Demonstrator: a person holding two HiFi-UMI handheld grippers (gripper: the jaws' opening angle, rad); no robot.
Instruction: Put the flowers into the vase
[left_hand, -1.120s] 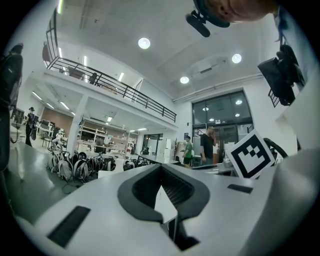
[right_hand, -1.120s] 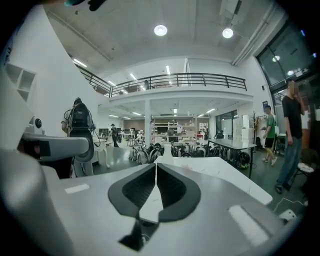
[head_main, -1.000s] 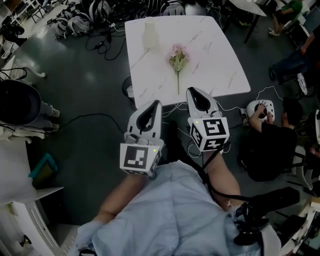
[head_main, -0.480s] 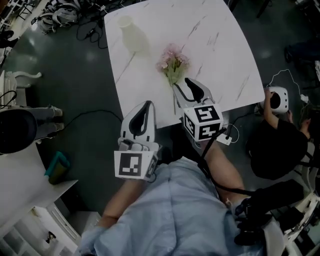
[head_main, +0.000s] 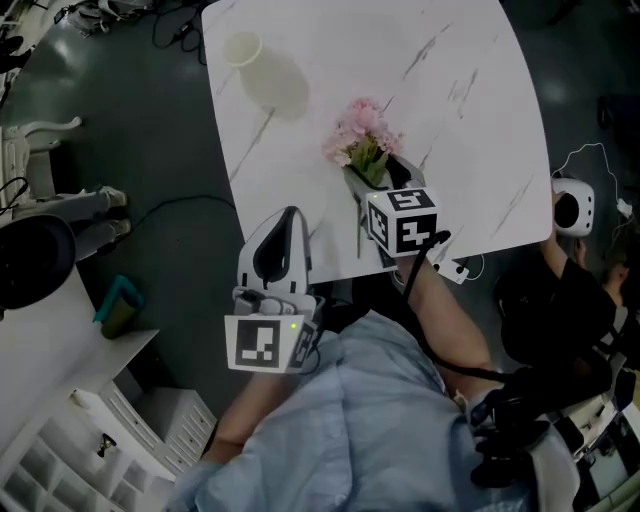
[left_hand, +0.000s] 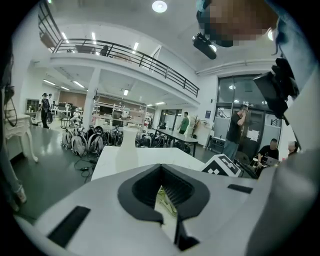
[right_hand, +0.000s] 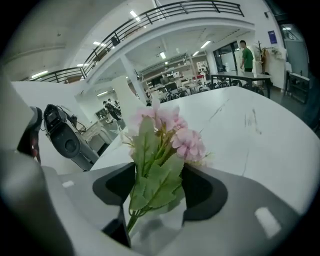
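Note:
A bunch of pink flowers (head_main: 362, 128) with green leaves lies on the white marble table (head_main: 470, 110). My right gripper (head_main: 377, 172) reaches over the table's near edge. Its jaws have just been opening and stand open, with the leaves and stem (right_hand: 150, 185) between them and the blooms (right_hand: 175, 132) just past the tips. A cream vase (head_main: 262, 75) stands upright at the table's far left, apart from the flowers. My left gripper (head_main: 290, 212) hovers at the near left edge, shut and empty. In the left gripper view the vase (left_hand: 129, 145) stands ahead on the table.
A person sits on the floor at the right beside a white device (head_main: 572, 210). Cables run across the dark floor (head_main: 170, 215) at the left. A white cabinet (head_main: 60, 400) fills the lower left. Bags and bikes stand beyond the table (left_hand: 82, 142).
Both grippers have moved forward and down to the table. The right one has reached the flowers and opened its jaws around the stem. The left one stays shut.

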